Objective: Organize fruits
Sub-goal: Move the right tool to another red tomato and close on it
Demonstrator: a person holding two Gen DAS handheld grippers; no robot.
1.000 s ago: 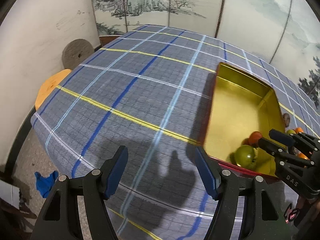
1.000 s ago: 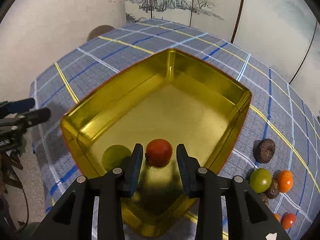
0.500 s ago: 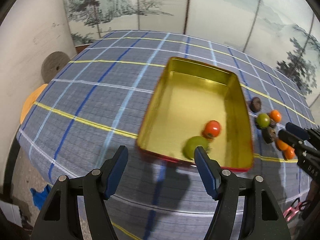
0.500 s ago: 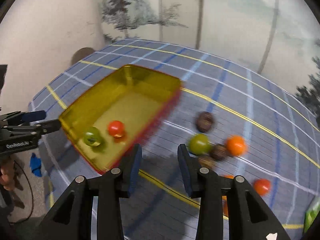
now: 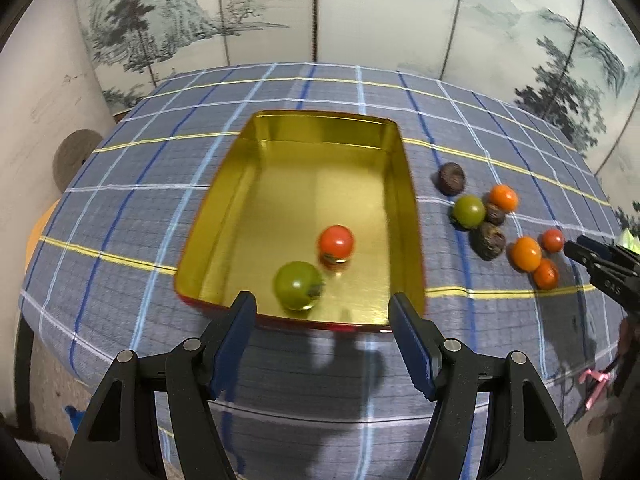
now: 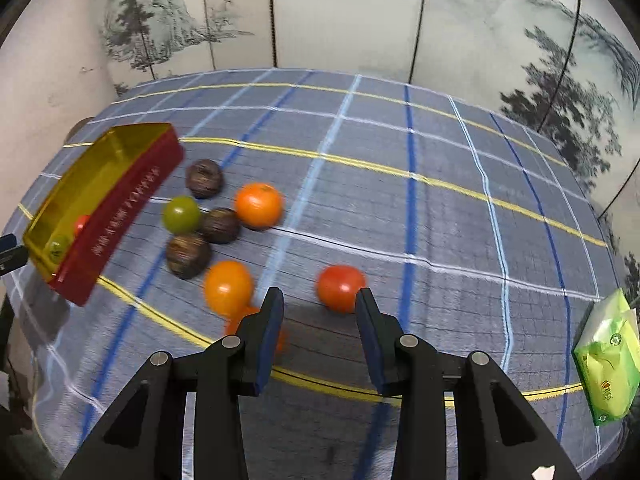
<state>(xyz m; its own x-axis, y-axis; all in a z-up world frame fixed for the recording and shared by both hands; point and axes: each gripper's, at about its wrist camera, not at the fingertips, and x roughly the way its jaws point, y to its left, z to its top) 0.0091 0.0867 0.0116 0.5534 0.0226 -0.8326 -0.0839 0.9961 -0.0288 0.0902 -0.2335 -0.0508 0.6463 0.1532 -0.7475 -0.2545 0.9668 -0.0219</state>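
A gold tin with red outer walls lies on the checked cloth. It holds a red tomato and a green tomato. My left gripper hovers open and empty at the tin's near rim. Right of the tin lie loose fruits: a green tomato, three dark brown fruits, two orange ones and a red tomato. My right gripper stands narrowly open and empty just short of that red tomato. Its left finger half hides another orange-red fruit.
A green tissue packet lies at the cloth's right edge. A painted folding screen stands behind the table. An orange stool shows below the table's left edge. The far half of the cloth is bare.
The right gripper has swung from above the tin, where it left the red tomato, over to the loose fruits. The left gripper has moved right and now faces the tin.
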